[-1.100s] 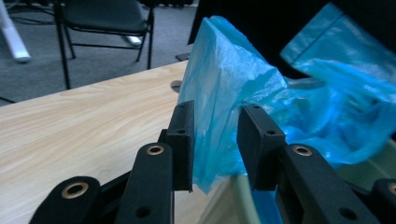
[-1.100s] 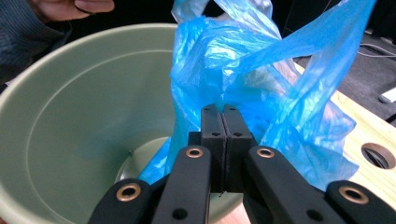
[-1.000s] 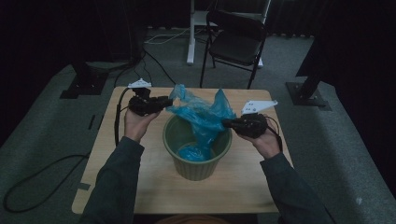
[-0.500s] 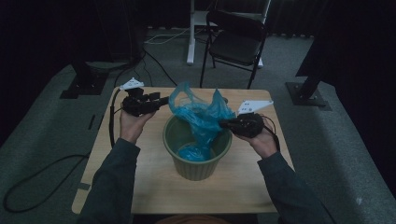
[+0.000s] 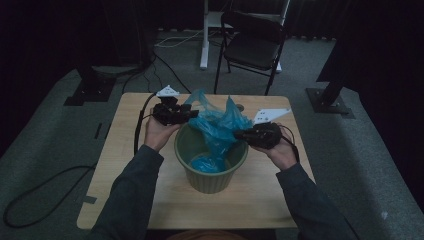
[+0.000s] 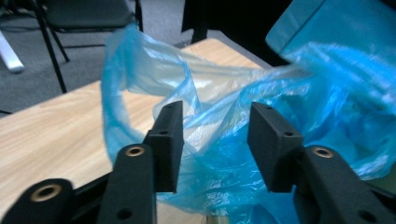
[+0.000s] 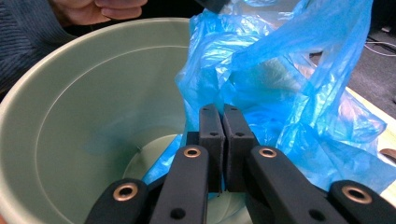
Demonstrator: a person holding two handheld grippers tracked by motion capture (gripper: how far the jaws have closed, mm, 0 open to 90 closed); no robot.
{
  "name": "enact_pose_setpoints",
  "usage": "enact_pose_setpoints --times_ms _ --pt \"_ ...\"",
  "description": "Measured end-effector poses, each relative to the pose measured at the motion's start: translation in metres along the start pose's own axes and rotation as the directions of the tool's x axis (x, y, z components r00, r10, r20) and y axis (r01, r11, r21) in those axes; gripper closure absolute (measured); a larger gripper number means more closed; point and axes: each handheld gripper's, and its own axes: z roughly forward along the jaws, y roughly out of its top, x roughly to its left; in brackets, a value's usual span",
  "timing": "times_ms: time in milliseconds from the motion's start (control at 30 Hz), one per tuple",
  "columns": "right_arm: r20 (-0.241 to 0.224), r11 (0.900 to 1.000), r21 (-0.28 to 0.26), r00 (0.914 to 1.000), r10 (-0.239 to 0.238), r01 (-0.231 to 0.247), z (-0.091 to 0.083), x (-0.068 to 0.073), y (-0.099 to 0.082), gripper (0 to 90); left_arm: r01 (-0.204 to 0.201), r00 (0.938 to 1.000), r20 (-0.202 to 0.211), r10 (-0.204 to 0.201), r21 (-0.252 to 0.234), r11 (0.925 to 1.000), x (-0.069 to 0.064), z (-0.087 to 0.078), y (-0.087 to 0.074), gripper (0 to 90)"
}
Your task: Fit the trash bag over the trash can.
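Jaws of the right gripper (image 7: 222,135) pinch the blue bag (image 7: 280,79) above the bin (image 7: 70,116); the left gripper (image 6: 215,140), jaws just closing, stands apart around bag film.

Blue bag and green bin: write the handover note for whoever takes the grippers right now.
Right gripper: shut on the blue bag over the green bin.
Left gripper: open, jaws have just been closing, bag film between them, not pinched.
Bin stands mid-table; bag bottom lies inside, top bunched above the rim.
Done: bag dropped in.
Left: probably grip the left edge and spread the bag over the rim.
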Motion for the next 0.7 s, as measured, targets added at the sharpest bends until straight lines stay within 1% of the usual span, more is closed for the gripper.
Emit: enact_pose_setpoints --times_ms 100,167,233,333,433,500,567,700 --pt "-0.002 1.0 -0.002 1.0 -0.001 0.001 -0.002 0.0 -0.001 84.9 -0.008 1.0 0.0 0.008 0.02 0.9998 0.0 0.003 -0.001 64.2" --pt "0.003 1.0 -0.008 1.0 -0.002 0.002 -0.004 0.0 -0.001 78.0 -0.014 0.9999 -0.004 0.015 0.028 0.9995 -0.001 0.004 -0.001 67.3" --pt "0.012 0.9998 -0.021 0.9999 -0.002 0.002 -0.009 0.0 -0.001 74.3 -0.021 0.9998 -0.001 0.021 0.032 0.9993 -0.001 0.004 -0.001 68.8" --pt "0.017 0.9991 -0.041 0.9998 -0.008 0.008 -0.021 0.0 0.0 69.7 -0.026 0.9997 0.002 0.026 0.037 0.999 -0.001 0.004 -0.002 69.3" --pt "0.026 0.9983 -0.057 0.9996 -0.007 0.008 -0.03 -0.002 0.002 68.7 -0.03 0.9995 -0.002 0.03 0.04 0.9988 -0.002 0.003 -0.002 69.3" --pt "0.03 0.9979 -0.064 0.9996 -0.004 0.006 -0.033 -0.003 0.003 68.7 -0.032 0.9995 -0.002 0.032 0.038 0.9988 -0.003 0.003 -0.002 69.3" --pt "0.028 0.9966 -0.083 0.9996 0.001 0.001 -0.038 -0.006 0.005 72.1 -0.031 0.9995 -0.002 0.032 0.038 0.9988 -0.003 0.003 -0.002 69.3" --pt "0.071 0.9945 -0.102 0.9971 0.028 -0.021 -0.039 -0.015 0.013 74.7 -0.029 0.9996 0.001 0.029 0.037 0.9989 -0.002 0.003 -0.002 69.3"
